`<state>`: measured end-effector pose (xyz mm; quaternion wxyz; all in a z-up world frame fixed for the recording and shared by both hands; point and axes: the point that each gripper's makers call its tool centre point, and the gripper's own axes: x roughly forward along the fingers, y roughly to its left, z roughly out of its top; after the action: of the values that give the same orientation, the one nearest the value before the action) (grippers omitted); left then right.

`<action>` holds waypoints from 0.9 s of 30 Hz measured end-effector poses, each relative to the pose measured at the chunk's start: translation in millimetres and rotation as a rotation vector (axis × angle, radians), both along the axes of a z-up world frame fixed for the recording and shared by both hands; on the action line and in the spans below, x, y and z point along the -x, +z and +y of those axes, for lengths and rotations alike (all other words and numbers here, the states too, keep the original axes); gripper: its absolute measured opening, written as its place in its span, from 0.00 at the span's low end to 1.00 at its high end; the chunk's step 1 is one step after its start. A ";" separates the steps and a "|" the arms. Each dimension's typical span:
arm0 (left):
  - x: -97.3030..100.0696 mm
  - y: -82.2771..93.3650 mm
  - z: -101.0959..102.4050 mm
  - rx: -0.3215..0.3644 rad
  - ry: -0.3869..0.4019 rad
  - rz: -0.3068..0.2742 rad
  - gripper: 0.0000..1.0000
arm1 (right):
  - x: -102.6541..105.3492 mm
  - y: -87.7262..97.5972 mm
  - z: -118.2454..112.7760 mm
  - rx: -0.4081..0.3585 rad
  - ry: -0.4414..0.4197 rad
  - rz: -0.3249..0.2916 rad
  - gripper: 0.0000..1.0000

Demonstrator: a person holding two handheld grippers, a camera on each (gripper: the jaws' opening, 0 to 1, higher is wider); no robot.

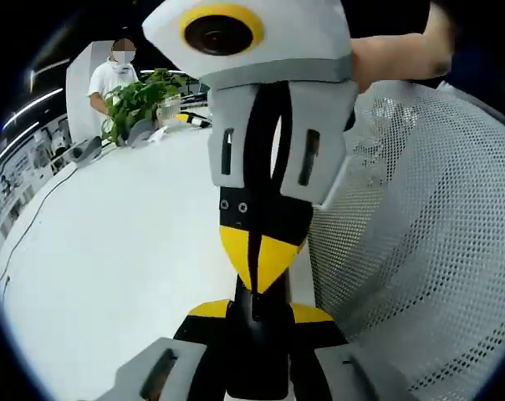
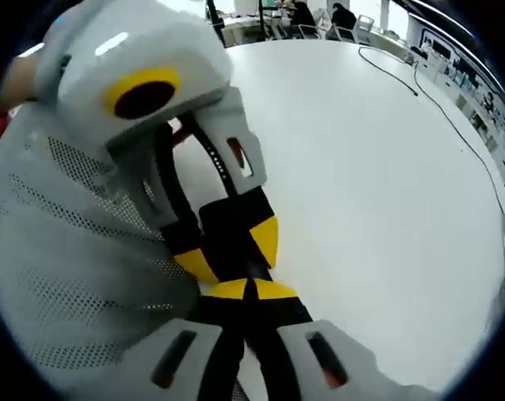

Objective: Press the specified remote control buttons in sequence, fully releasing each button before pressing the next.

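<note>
Left gripper view: left claw (image 1: 259,311) comes up from the bottom w/ its yellow tips spread apart and pinching a slim black thing btw them. That's prob the remote (image 1: 257,355), but no buttons can be made out, it's too dark. The remote is held up off the white bench (image 1: 110,267), running straight along the jaws.

Right claw (image 1: 257,259) comes down from the top of that view. Its yellow tips are pressed together into one point, and that point sits right on the far end of the remote, touching or v close, can't say which. A hand (image 1: 395,54) grips it up top.

Right gripper view, same thing from the other side: right claw (image 2: 248,290) is pressed together, just a thin seam btw the tips. It's nose to nose w/ the left claw (image 2: 232,251), which comes in from upper left, jaws spread around the black body.

Other stuff: a grey mesh chair (image 1: 428,234) is just beside both claws. A leafy plant (image 1: 140,100) sits at the far end of the bench w/ a person in white (image 1: 110,79) behind it. A dark cable (image 2: 420,92) trails across the bench, well apart from the claws.
</note>
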<state>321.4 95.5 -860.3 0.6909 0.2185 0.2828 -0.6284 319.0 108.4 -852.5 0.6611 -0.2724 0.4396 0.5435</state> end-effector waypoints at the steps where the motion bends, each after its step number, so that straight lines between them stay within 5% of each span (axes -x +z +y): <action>1: -0.2 0.0 0.0 0.001 0.001 0.001 0.24 | 0.4 -1.0 1.7 0.002 0.005 -0.015 0.00; 11: -0.8 0.3 -0.1 0.008 0.010 0.007 0.24 | -6.4 -2.5 2.7 0.017 0.043 -0.097 0.00; 27: 0.0 0.7 0.4 0.009 0.010 0.006 0.24 | -2.7 -0.7 6.7 -0.004 0.068 -0.107 0.00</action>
<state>321.4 95.9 -859.6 0.6941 0.2121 0.2834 -0.6269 321.7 115.1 -853.1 0.6653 -0.3146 0.3933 0.5512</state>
